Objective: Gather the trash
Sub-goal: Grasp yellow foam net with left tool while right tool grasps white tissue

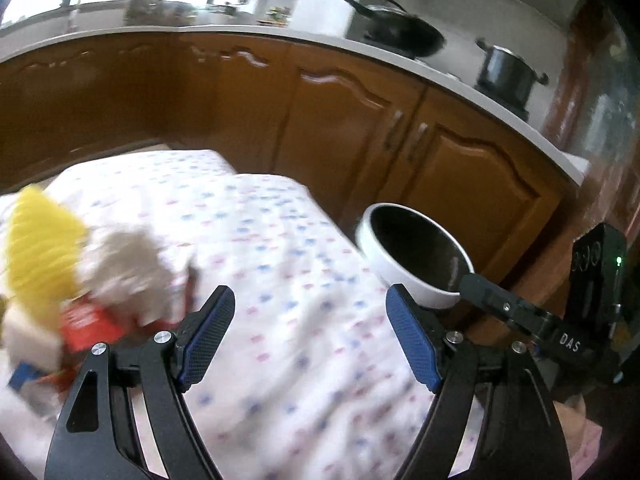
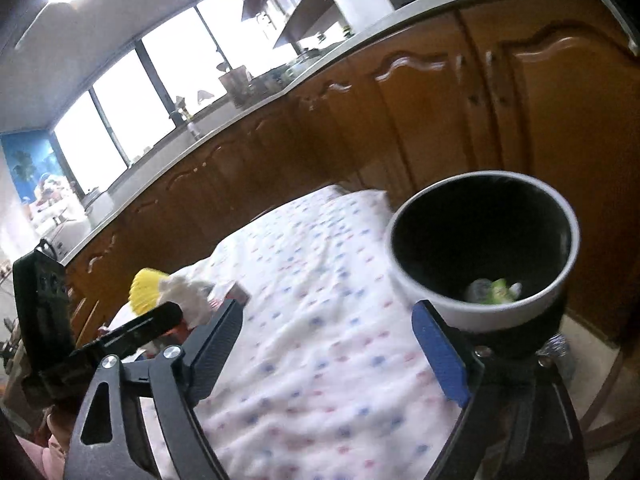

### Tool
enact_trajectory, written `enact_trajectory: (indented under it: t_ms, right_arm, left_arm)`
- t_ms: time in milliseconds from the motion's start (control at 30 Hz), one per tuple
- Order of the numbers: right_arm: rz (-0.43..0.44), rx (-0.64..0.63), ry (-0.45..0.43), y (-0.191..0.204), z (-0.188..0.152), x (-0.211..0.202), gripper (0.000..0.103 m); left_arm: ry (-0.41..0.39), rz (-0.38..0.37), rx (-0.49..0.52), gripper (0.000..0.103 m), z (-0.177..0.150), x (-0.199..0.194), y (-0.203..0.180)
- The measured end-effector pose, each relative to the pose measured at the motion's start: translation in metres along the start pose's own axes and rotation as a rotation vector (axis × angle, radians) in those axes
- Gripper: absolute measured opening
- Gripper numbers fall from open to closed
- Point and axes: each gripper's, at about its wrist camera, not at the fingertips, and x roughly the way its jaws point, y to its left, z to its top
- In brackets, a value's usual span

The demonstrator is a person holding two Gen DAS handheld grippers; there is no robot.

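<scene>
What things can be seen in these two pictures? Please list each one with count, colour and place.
tablecloth: one, white with blue and red dots, covering the table
bin: one, white outside, dark inside, at the table's right edge; some scraps inside
trash pile: one, yellow, beige and red pieces, blurred, on the table's left side
cabinets: several doors, brown, behind the table
wok: one, black, on the counter
pot: one, dark, on the counter
left tool: black with blue pads, open, empty
right tool: same, open, empty

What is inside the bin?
The right wrist view shows small scraps, whitish and green, at the bottom of the bin. The near wall hides the rest of the floor.
</scene>
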Motion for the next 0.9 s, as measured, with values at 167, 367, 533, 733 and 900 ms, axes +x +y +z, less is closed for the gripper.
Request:
enact_trajectory:
  t_ms: [167, 367, 533, 733, 900]
  right_arm:
    - [0.029, -0.006, 0.029, 0.024, -0.014, 0.012, 0.089]
    - [0.072, -0.02, 0.063, 0.049, -0.024, 0.025, 0.089]
    - [0.099, -0.051, 0.078, 0.069, -0.027, 0.033, 0.089]
    - [0.136, -0.06, 0.107, 0.084, -0.025, 0.047, 0.089]
    - [0.166, -0.076, 0.12, 0.099, -0.021, 0.058, 0.089]
  left_arm:
    - [-0.04, 0.059, -0.062, 0.08, -0.01, -0.034, 0.035]
    - [-0.071, 0.11, -0.107, 0.08, -0.019, -0.058, 0.064]
    - [-0.088, 0.141, -0.132, 0.08, -0.022, -0.073, 0.084]
    - [-0.112, 0.171, -0.153, 0.08, -0.015, -0.083, 0.099]
    - [-0.118, 0.209, -0.181, 0.08, -0.007, -0.087, 0.119]
